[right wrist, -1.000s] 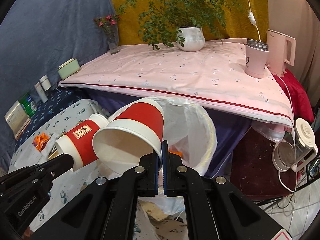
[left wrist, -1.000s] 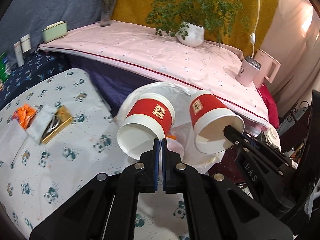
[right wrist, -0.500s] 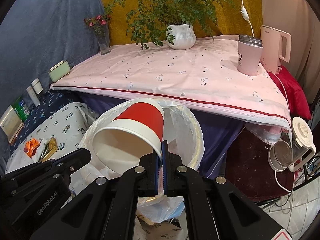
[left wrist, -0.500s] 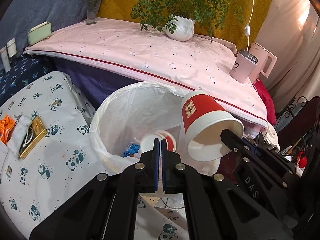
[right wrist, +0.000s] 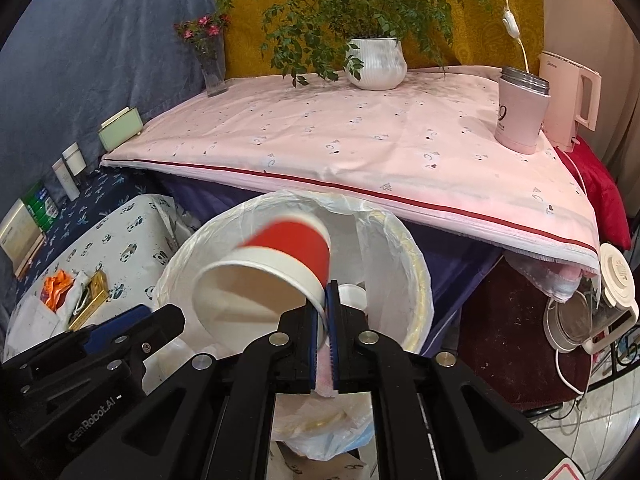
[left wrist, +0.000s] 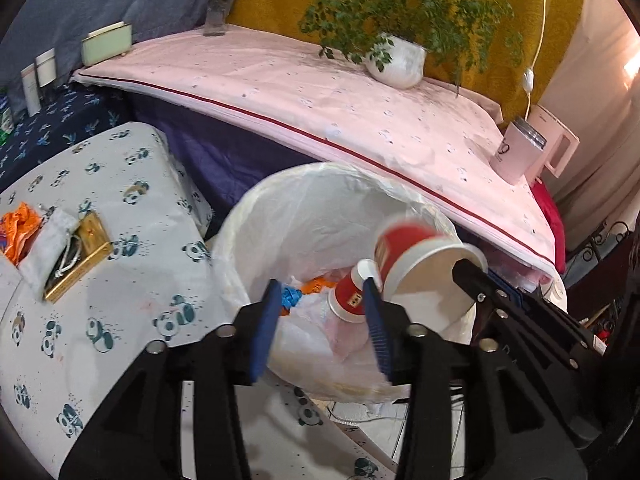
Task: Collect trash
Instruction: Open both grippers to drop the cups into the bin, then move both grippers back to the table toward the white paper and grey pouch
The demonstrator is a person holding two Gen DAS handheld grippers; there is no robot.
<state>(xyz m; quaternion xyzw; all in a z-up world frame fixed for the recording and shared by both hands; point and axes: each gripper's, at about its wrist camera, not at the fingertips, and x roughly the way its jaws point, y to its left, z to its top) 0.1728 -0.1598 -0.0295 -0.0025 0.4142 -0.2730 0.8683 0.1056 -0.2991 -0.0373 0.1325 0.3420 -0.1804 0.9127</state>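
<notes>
A white-lined trash bin (left wrist: 320, 216) stands between the panda-cloth table and the pink-covered table. A red-and-white paper cup (left wrist: 350, 294) lies inside it on other trash. My left gripper (left wrist: 322, 320) is open and empty over the bin's near rim. My right gripper (right wrist: 325, 320) is shut on the rim of a second red-and-white paper cup (right wrist: 276, 268), held tilted above the bin (right wrist: 416, 280); this cup also shows in the left wrist view (left wrist: 420, 264). The left gripper's body (right wrist: 92, 344) shows at lower left in the right wrist view.
A gold packet, a white pouch and orange wrapper (left wrist: 24, 232) lie on the panda-cloth table (left wrist: 120, 280). The pink-covered table (right wrist: 360, 148) holds a potted plant (right wrist: 376, 62), a pink mug (right wrist: 520, 112) and a kettle. A second kettle (right wrist: 580, 320) sits on the floor at right.
My left gripper let its cup drop into the bin and opened its jaws. Both grippers moved over the bin; the right still holds its cup.
</notes>
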